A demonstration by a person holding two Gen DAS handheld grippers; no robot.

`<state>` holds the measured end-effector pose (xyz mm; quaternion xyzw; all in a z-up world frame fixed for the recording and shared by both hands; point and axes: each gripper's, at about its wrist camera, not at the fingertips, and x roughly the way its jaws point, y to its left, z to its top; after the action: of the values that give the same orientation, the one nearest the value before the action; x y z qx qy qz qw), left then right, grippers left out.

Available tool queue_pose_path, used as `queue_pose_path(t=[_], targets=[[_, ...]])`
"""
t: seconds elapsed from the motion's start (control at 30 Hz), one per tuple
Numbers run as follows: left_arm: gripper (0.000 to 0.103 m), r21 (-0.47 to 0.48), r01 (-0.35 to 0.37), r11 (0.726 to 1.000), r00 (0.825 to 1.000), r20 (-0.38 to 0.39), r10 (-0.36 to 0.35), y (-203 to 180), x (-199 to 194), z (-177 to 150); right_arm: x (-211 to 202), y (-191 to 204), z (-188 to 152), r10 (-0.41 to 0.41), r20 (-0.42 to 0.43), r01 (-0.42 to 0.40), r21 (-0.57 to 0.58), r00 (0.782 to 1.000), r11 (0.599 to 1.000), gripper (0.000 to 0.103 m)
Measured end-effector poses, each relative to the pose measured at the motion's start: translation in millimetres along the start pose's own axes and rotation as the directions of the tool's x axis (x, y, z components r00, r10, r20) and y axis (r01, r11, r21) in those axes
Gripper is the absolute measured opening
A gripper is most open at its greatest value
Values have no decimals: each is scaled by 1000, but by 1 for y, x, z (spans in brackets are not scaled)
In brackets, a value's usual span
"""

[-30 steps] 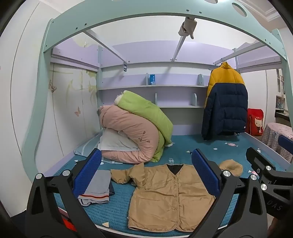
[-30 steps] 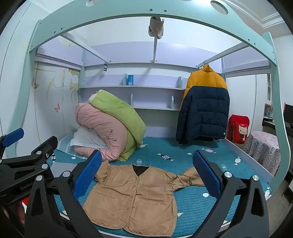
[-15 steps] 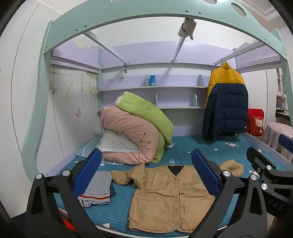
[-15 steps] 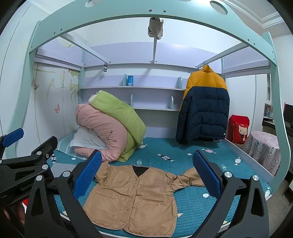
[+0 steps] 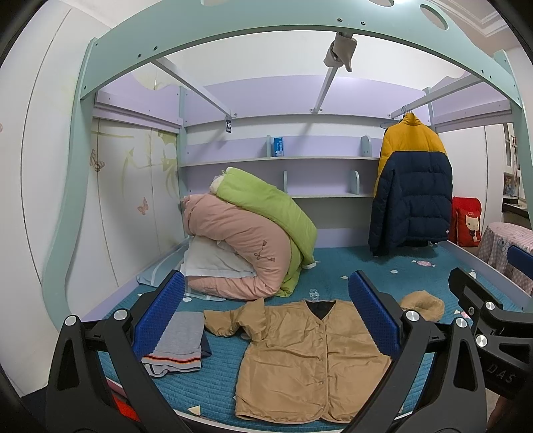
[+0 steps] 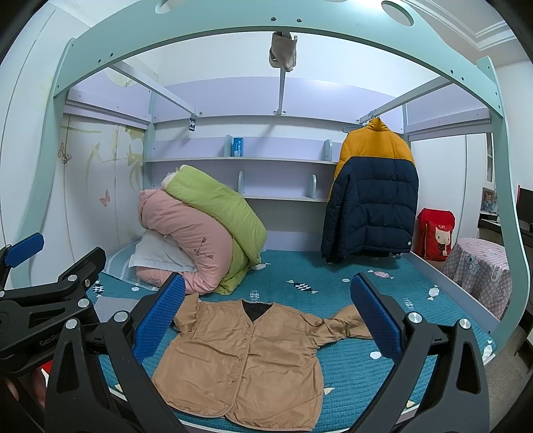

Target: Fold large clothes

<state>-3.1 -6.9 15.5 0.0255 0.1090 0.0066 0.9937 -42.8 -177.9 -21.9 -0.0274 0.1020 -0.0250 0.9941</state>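
A tan button-front jacket (image 5: 309, 359) lies flat, front up, on the teal bed cover (image 5: 336, 266), near the front edge; its sleeves are bunched at both sides. It also shows in the right wrist view (image 6: 246, 356). My left gripper (image 5: 266, 316) is open and empty, held in front of the bed, above the jacket's left half. My right gripper (image 6: 266, 316) is open and empty, also in front of the bed, framing the jacket. Neither touches the cloth.
A folded grey garment (image 5: 180, 346) lies left of the jacket. Rolled pink (image 5: 240, 243) and green (image 5: 266, 206) quilts on a pillow sit at the back left. A yellow-and-navy puffer coat (image 5: 413, 186) hangs at the right. The bed frame arch (image 5: 266, 30) spans overhead.
Both grippers have stayed nearly still; the view has shifted only very slightly. The jacket has not moved.
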Motion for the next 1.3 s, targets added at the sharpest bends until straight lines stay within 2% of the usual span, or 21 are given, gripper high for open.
queue_pose_path(t=[1.3], targets=[[99,3,-1,1000,1000,2,1,2,-2,-2,-1,2,-1,3,1,-3,5,1000,1000,96]])
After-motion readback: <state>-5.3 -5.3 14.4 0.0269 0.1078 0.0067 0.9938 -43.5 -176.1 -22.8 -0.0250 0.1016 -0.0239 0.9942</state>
